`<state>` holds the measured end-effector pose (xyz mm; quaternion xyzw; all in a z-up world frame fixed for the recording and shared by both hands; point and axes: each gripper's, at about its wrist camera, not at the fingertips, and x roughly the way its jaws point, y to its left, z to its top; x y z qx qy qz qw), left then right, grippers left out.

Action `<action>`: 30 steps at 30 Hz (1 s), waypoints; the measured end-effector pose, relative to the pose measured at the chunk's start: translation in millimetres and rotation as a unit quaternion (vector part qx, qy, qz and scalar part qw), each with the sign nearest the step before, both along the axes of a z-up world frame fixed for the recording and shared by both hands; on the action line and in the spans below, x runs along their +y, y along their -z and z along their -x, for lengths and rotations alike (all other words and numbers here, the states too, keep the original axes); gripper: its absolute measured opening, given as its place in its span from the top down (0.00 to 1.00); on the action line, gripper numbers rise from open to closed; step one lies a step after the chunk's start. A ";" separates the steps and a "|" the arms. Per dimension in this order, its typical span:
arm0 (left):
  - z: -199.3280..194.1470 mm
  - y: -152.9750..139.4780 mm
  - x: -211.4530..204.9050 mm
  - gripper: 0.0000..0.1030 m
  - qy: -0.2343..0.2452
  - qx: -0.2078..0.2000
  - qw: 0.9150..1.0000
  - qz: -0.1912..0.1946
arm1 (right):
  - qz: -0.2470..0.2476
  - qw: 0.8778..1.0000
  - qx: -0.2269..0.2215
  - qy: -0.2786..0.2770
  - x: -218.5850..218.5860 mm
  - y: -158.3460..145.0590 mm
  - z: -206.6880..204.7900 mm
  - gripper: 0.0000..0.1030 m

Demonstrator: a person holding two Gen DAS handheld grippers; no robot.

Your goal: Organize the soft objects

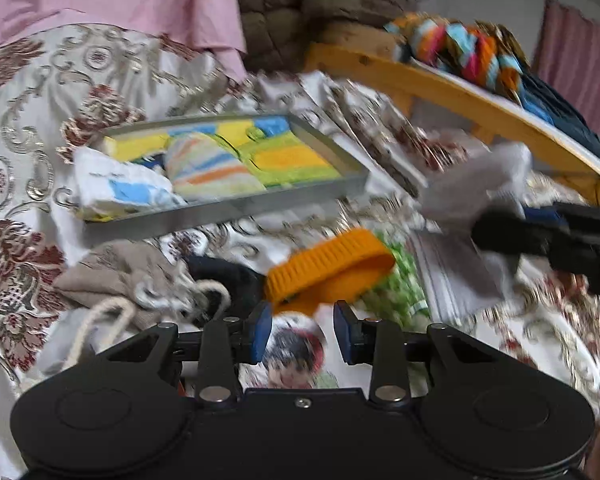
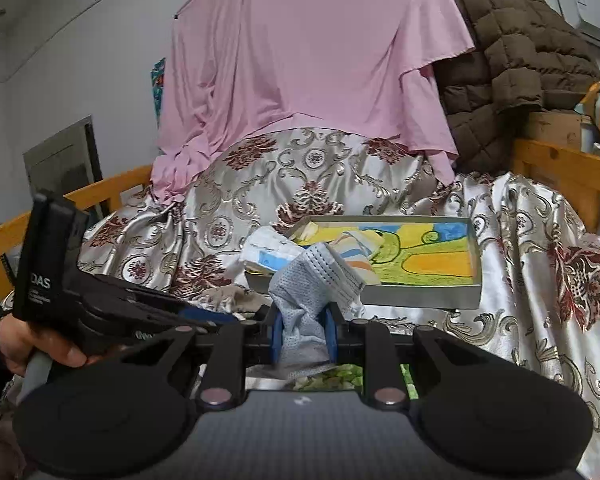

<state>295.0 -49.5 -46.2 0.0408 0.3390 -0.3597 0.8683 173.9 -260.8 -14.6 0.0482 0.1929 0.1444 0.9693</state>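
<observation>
A grey tray point(image 1: 236, 210) point(image 2: 420, 296) with a colourful lining sits on the patterned bedspread and holds a striped cloth point(image 1: 208, 172) and a white-and-blue cloth point(image 1: 116, 190). My right gripper point(image 2: 303, 334) is shut on a pale grey mesh cloth point(image 2: 300, 292), held up just in front of the tray; it also shows in the left wrist view point(image 1: 472, 184). My left gripper point(image 1: 302, 330) is open and empty above a pile with an orange knit cuff point(image 1: 328, 266), a beige drawstring bag point(image 1: 120, 276) and a green checked cloth point(image 1: 400, 288).
A pink sheet point(image 2: 312, 48) and a brown quilted jacket point(image 2: 512, 56) hang behind the bed. A wooden rail point(image 1: 440, 92) runs along the right, with a bright striped textile point(image 1: 460, 46) on it. The left gripper point(image 2: 100, 304) shows low at left in the right view.
</observation>
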 end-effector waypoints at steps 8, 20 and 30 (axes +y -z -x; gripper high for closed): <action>5.1 16.3 -2.6 0.33 -0.004 0.000 0.998 -0.061 | -0.003 1.000 0.005 0.000 -1.2 0.9 2.7 0.77; 1.7 27.2 -11.1 0.55 0.001 0.027 0.998 -0.052 | 0.005 1.000 0.011 -0.008 5.3 3.6 2.0 0.77; 11.1 8.2 -10.4 0.79 0.002 -0.007 0.999 -0.033 | 0.010 1.000 0.021 -0.002 4.2 9.8 -0.1 0.77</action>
